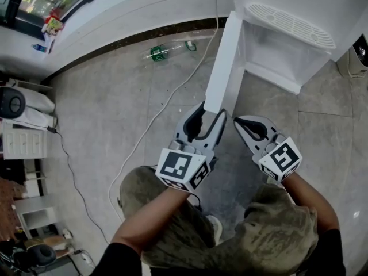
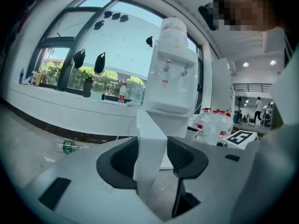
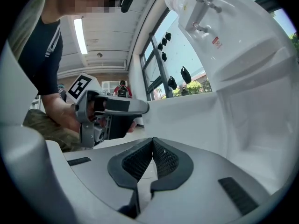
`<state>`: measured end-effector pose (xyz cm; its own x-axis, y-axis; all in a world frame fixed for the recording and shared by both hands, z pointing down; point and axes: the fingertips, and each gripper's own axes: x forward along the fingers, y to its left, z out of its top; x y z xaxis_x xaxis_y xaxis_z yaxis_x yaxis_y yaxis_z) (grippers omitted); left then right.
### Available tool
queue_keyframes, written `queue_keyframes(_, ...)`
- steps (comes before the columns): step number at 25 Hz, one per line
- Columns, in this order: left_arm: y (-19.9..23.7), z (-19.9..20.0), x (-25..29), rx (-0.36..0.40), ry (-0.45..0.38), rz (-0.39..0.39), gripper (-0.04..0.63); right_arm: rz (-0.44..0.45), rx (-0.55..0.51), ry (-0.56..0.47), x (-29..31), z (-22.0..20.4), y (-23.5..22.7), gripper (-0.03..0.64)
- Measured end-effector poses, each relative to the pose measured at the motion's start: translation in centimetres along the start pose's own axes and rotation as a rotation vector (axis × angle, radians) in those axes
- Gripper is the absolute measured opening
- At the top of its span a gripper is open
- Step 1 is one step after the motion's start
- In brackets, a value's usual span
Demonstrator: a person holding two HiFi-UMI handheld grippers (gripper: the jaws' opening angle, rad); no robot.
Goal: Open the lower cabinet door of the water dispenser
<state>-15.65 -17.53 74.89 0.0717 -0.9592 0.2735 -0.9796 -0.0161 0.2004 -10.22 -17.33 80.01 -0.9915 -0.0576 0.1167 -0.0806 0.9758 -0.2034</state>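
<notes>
The white water dispenser (image 1: 299, 16) stands at the upper right, and its lower cabinet (image 1: 282, 50) gapes. The lower cabinet door (image 1: 221, 68) is swung out toward me, edge-on. My left gripper (image 1: 211, 112) grips the door's free edge. In the left gripper view the door panel (image 2: 150, 139) fills the gap and both pads (image 2: 125, 158) lie against it. My right gripper (image 1: 238, 121) hovers just right of the door with its jaws shut and nothing between them. In the right gripper view that gripper (image 3: 153, 146) points at the dispenser's white side.
A green bottle (image 1: 158, 52) lies on the tiled floor by the wall. A white cable (image 1: 167, 105) runs across the floor left of the door. A white drawer unit (image 1: 23, 142) and a dark round appliance (image 1: 11, 102) stand far left. Several water bottles (image 2: 210, 125) stand beside the dispenser.
</notes>
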Motion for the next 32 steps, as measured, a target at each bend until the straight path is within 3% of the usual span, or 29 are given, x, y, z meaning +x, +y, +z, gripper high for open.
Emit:
queue_keyframes(3,1.6,0.1,-0.6,0.008,0.0,0.057,0.186,-0.016,0.011,0.013,0.3,-0.1,-1.1,0.0)
queue_keyframes(11,3.2,0.5,-0.7,0.064,0.031,0.101,0.175,-0.039,0.02,0.018,0.8,2.5,-4.0,0.0)
queue_keyframes(17,6.0,0.8,-0.5,-0.026,-0.01,0.112,0.175,-0.102,0.114,0.041,1.2,5.7,-5.8,-0.002)
queue_keyframes(21,7.5,1.0,-0.5,-0.003,-0.006,0.157,0.175,-0.133,0.057,0.071,2.0,7.5,-6.1,-0.002)
queue_keyframes(25,8.3,1.1,-0.3,0.027,-0.013,0.185,0.179,-0.153,0.107,0.117,2.3,8.7,-6.4,-0.002)
queue_keyframes(28,9.4,1.5,-0.2,0.05,-0.021,0.207,0.183,-0.176,0.077,0.125,2.5,10.2,-6.3,-0.002)
queue_keyframes(32,11.2,2.0,0.4,0.031,-0.023,0.274,0.19,-0.26,0.032,0.13,3.2,12.2,-7.7,-0.002)
